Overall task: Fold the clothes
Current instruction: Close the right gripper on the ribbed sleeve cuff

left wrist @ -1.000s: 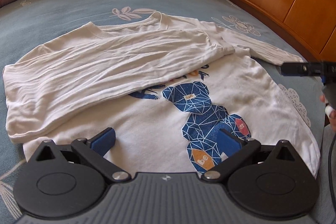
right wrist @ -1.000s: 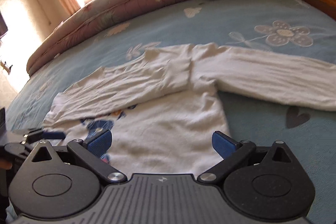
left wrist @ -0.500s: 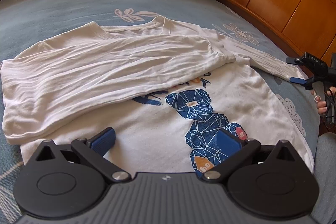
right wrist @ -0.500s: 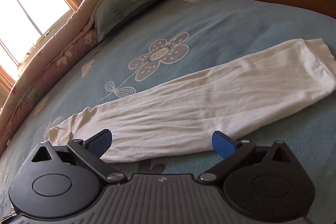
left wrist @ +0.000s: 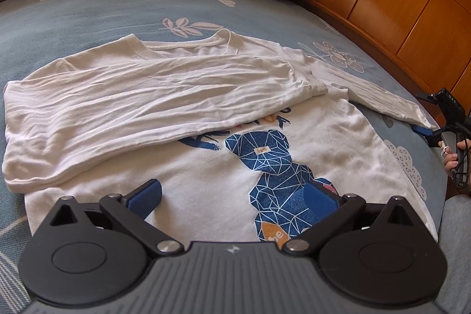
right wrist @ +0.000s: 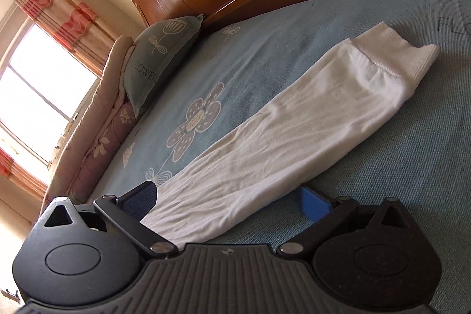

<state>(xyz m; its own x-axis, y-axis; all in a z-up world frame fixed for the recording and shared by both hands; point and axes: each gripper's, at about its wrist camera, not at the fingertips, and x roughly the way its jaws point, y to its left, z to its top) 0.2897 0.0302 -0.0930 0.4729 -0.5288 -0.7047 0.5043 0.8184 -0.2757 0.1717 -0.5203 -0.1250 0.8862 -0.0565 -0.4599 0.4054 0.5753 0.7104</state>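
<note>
One white shirt (left wrist: 206,119) flat on bed (left wrist: 88,11), one sleeve folded across chest, bear print partly hidden. Both grippers, left (left wrist: 232,193) and right (right wrist: 228,196): jaws wide, empty.

Two wrist views over the bed (left wrist: 88,11)

We look across the shirt (left wrist: 206,167) toward the headboard; low beside its outstretched sleeve (right wrist: 294,137), we share that sleeve.

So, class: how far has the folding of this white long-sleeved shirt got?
Done: one sleeve lies folded across the white long-sleeved shirt. In hand: the right gripper, jaws open, straddles the other sleeve, outstretched on the blue bedsheet. Left: folding that sleeve, then the body.
</note>
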